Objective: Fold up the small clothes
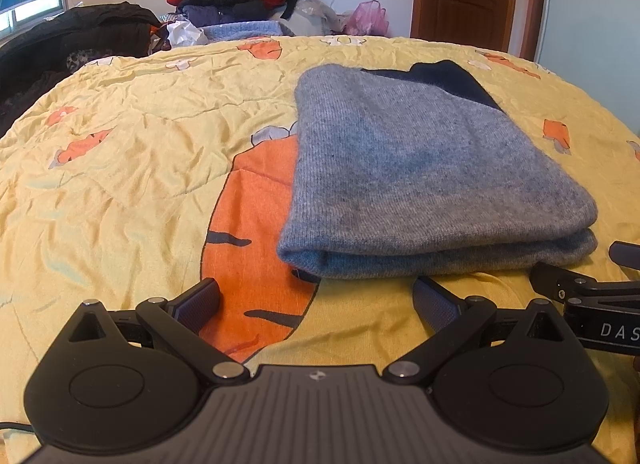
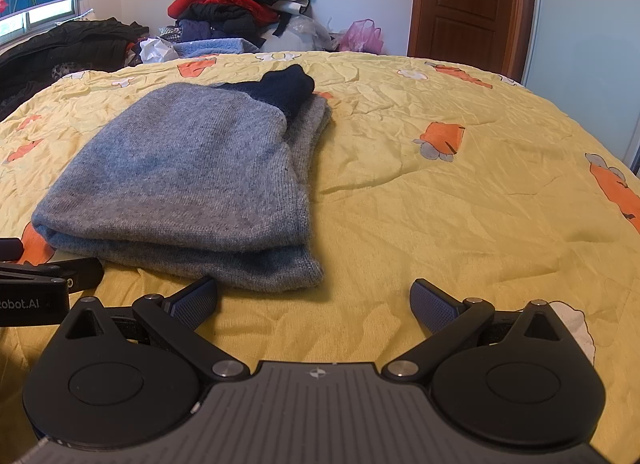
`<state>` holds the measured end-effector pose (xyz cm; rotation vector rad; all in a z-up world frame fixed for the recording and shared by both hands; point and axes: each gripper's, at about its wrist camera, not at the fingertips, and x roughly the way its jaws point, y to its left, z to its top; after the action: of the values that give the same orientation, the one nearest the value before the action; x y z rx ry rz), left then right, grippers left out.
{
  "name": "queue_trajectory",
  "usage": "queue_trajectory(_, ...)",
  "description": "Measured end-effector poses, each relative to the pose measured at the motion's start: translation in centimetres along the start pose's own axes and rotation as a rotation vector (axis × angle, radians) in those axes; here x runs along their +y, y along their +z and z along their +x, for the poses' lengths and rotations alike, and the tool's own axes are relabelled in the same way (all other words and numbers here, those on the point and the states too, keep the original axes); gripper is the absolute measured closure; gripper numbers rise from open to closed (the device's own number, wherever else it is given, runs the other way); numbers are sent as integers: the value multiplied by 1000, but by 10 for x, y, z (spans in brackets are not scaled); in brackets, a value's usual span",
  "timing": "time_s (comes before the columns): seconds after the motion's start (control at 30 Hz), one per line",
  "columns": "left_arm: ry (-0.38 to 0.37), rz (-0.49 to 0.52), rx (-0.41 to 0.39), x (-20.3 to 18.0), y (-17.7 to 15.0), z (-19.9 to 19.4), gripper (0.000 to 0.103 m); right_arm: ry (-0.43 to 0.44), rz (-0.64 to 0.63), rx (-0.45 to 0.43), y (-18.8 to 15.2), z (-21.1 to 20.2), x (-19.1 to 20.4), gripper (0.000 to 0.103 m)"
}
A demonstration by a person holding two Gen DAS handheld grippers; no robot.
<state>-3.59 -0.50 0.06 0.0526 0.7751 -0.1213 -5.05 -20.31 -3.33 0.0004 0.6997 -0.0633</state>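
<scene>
1. The grey sweater (image 1: 432, 183) lies folded on the yellow quilt (image 1: 140, 151), at one o'clock in the left view.
2. The left gripper (image 1: 316, 300) and right gripper (image 2: 314, 300) both hang spread and empty.
3. Judgement: pinch both near corners evenly, then fold away squarely.

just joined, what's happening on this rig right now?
A person holds two handheld grippers over a bed with a yellow carrot-print quilt. A grey knit garment with a dark navy part lies folded on it, touched by neither. The left gripper and right gripper are both open and empty, just short of the garment's near edge.
</scene>
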Motion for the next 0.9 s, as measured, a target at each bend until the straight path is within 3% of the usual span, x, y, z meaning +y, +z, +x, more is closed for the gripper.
queue_trajectory(0.53,19,-56,22,18,3,-19,0,24,-16,13,3,-10,-3,1)
queue_trajectory(0.73,15,-67,0,33,5,-45,0,23,0,-103,10,-48,-15,0)
queue_trajectory(0.9,26,-75,-43,40,7,-62,0,47,19,-70,18,-50,-23,0)
